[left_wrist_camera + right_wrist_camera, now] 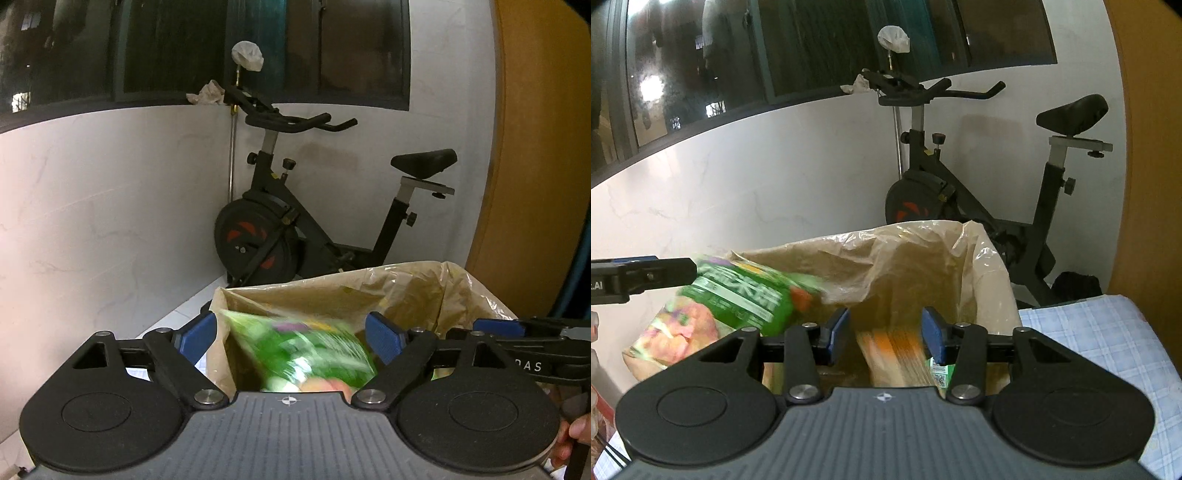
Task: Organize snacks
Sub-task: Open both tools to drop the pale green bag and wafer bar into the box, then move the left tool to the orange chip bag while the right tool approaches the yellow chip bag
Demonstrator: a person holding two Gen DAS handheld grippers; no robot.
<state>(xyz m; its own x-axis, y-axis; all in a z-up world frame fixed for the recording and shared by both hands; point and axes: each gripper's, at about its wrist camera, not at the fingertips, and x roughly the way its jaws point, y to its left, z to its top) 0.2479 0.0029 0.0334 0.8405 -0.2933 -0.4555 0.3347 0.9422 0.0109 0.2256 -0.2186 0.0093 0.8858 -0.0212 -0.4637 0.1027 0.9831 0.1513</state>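
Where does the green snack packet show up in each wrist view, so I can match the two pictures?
Left wrist: the green snack packet is low at centre, blurred, between the open left gripper's pads, over the plastic-lined bag.
Right wrist: the packet is at lower left, by the bag's left rim.
Shared landmark: the exercise bike against the white wall behind the bag.

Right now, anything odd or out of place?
Yes: green snack bag is tilted and motion-blurred over the lined box's left rim, between the wide-open left gripper's pads, seemingly untouched, probably mid-drop.
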